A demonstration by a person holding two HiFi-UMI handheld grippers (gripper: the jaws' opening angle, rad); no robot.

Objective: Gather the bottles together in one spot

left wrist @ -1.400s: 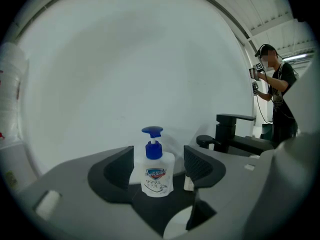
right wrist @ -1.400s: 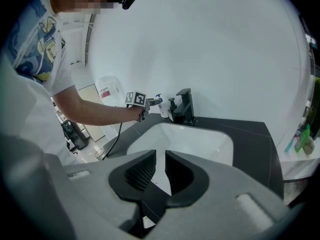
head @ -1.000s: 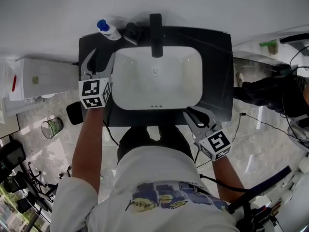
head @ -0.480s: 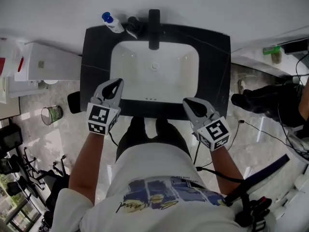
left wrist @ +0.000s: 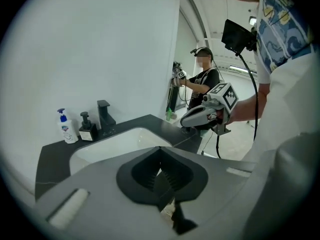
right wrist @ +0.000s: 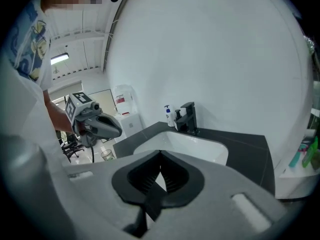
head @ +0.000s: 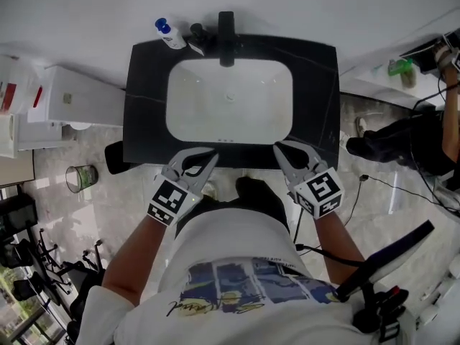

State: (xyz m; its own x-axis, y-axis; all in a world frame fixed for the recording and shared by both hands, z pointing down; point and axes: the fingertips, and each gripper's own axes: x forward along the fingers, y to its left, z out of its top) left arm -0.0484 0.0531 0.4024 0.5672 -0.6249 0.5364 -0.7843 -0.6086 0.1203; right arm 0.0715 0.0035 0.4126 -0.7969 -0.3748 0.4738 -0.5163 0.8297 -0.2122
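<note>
1. My left gripper (head: 200, 160) and right gripper (head: 289, 152): both jaws shut, empty, at the front edge of the black stone vanity top (head: 144, 121).
2. White blue-capped plastic pump bottle (head: 169, 34) and squat dark pump bottle (head: 197, 37): back-left corner, side by side.
3. Probably light, slick, tippy; I'd grab bodies, not pumps.
4. Gripper views show them upright; head view shows only tops.
</note>
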